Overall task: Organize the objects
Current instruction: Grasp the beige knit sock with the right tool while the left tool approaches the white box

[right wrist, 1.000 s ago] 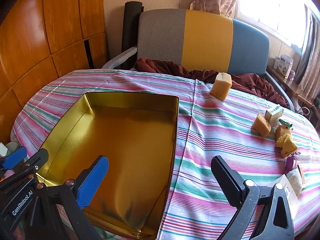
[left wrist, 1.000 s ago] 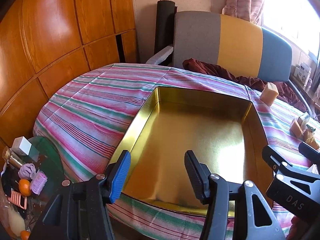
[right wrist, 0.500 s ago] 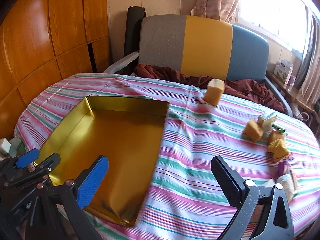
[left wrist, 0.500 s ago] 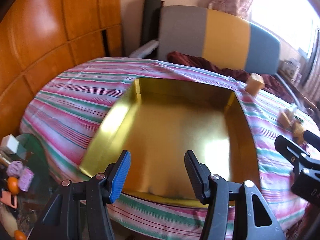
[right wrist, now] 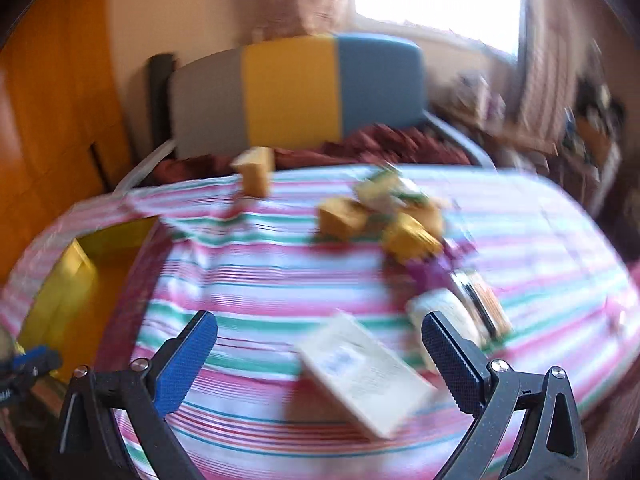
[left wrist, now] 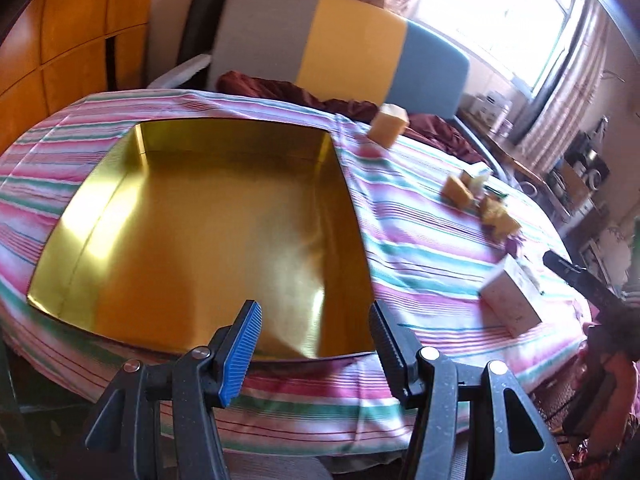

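Observation:
An empty gold metal tray [left wrist: 100,184] lies on the striped tablecloth; it also shows at the left of the right wrist view [right wrist: 68,272]. My left gripper [left wrist: 312,344] is open and empty above the tray's near rim. My right gripper [right wrist: 320,356] is open and empty, above a white box [right wrist: 360,372], which also shows in the left wrist view [left wrist: 512,300]. Yellow sponge-like blocks [right wrist: 408,236] sit in a cluster further back [left wrist: 496,212]. One tall yellow block [right wrist: 256,172] stands alone at the far edge [left wrist: 388,124]. The right wrist view is blurred.
A round jar-like item [right wrist: 476,300] and a purple thing [right wrist: 432,268] lie right of the white box. A grey, yellow and blue chair [left wrist: 340,44] with a dark red cloth [left wrist: 280,88] stands behind the table. Wood panels [left wrist: 60,40] are at left.
Both grippers have swung to the right. The tray has slid left in both views, and the white box and yellow blocks have come in front of the right gripper.

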